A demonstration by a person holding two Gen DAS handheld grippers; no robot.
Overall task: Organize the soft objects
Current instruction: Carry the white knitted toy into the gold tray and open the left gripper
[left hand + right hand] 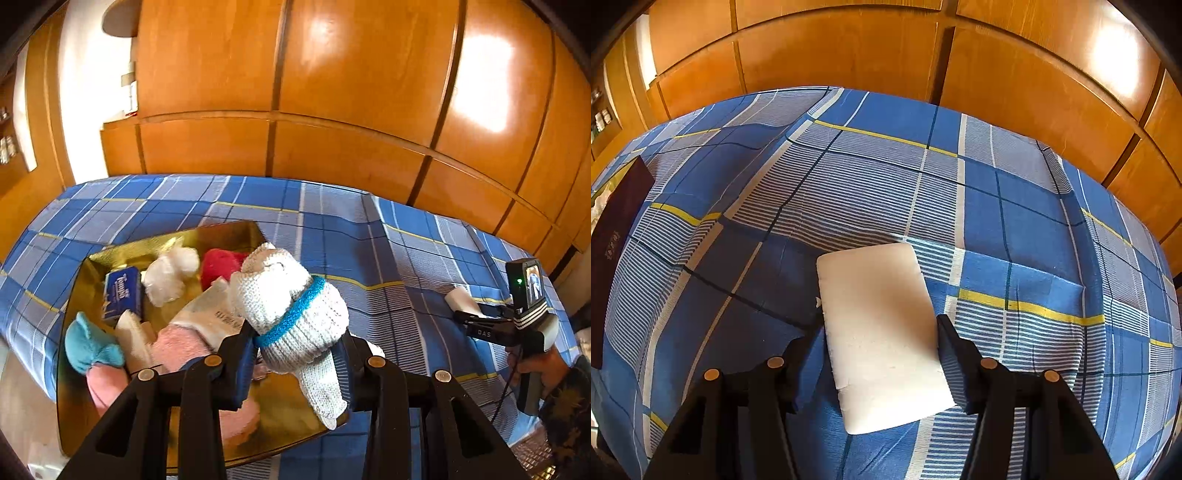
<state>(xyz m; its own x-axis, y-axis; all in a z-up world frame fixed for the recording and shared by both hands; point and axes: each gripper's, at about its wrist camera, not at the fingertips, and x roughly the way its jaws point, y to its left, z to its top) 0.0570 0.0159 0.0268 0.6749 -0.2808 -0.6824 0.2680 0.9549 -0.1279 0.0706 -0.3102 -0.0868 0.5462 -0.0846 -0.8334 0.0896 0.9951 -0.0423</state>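
My left gripper (295, 343) is shut on a white knitted sock with a blue band (291, 302) and holds it above a gold tray (92, 295) on the bed. The tray holds a pink cloth (177, 347), a light blue soft toy (88, 347), a white fluffy item (170, 273), a red one (218, 266) and a blue tissue pack (122, 291). My right gripper (875, 332) is open, its fingers on either side of a white foam block (882, 332) lying on the bed. The right gripper also shows in the left wrist view (476, 317).
The bed has a blue checked sheet (997, 229). Wooden wardrobe doors (332, 92) stand behind it. A dark flat box (617, 251) lies at the left edge of the right wrist view.
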